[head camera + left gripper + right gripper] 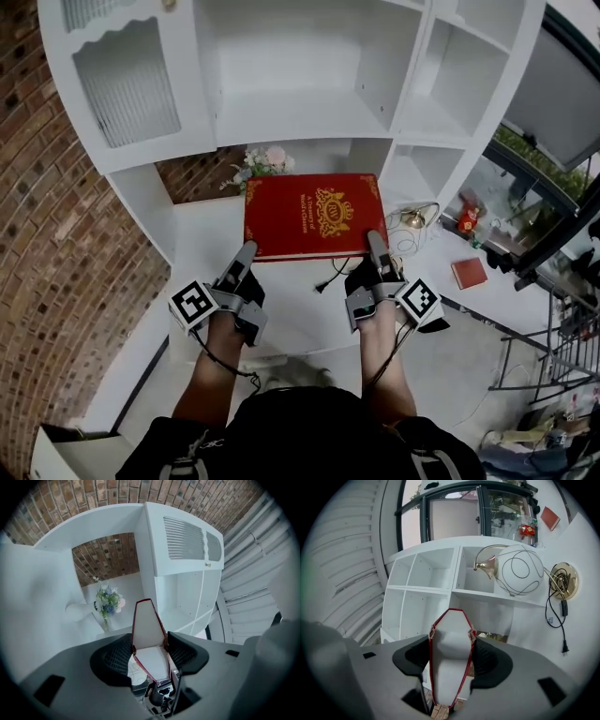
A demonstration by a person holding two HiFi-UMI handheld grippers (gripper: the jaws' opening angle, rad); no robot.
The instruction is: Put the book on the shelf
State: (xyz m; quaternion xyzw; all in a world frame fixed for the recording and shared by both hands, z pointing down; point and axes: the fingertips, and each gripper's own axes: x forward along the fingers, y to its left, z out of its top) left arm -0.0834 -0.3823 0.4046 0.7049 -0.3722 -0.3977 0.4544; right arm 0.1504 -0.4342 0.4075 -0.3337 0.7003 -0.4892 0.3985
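Note:
A large red book [314,216] with a gold crest is held flat above the white desk surface [211,244], in front of the shelf unit [291,84]. My left gripper [247,251] is shut on the book's near left edge, and my right gripper [376,242] is shut on its near right edge. In the left gripper view the book's red-trimmed edge [146,620] stands between the black pads of the left gripper [149,651]. In the right gripper view the book [451,630] fills the gap of the right gripper [451,657] the same way.
A small bunch of flowers [262,161] stands behind the book by the brick wall. A brass lamp with a wire globe [412,218] and its cable [330,279] lie to the right. A small red booklet [469,272] lies further right. Open white compartments [469,75] rise above.

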